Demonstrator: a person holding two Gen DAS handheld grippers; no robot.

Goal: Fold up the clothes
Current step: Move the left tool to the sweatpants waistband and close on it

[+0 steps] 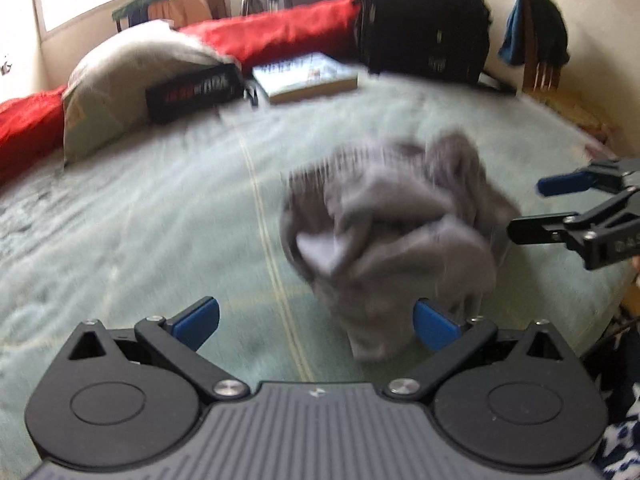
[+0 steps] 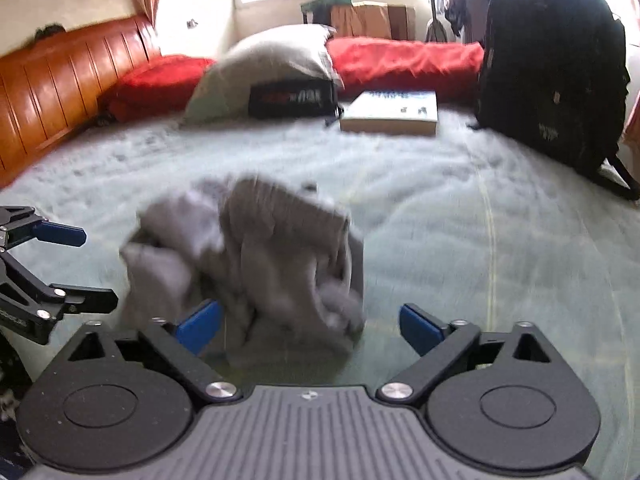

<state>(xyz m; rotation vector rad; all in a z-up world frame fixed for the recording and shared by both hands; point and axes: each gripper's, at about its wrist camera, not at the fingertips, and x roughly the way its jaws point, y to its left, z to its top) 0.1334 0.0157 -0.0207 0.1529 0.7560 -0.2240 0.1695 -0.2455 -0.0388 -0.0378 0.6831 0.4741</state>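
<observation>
Cloth [image 1: 396,232], grey and crumpled into a loose heap, lies on the pale green bedspread [image 1: 140,240], and I take that heap as my landmark. My left gripper [image 1: 316,322] sits just at its near edge with jaws spread wide; the right blue pad [image 1: 434,324] lies against the cloth's bottom flap, though blur keeps me from telling whether it touches. My right gripper [image 2: 310,326] is also at the near edge, jaws apart and clamping nothing, its left pad [image 2: 200,326] in front of the grey folds while the other stands clear over bare bedspread. From the left camera I see the right gripper beside the heap's right flank. Beyond the cloth, toward the window, lie a book [image 2: 390,114] and a dark box [image 2: 292,98] leaning on a grey pillow [image 2: 276,58], with red cushions [image 2: 404,60] behind them. A black backpack [image 2: 552,68] stands far right of the heap. Both views are smeared.
</observation>
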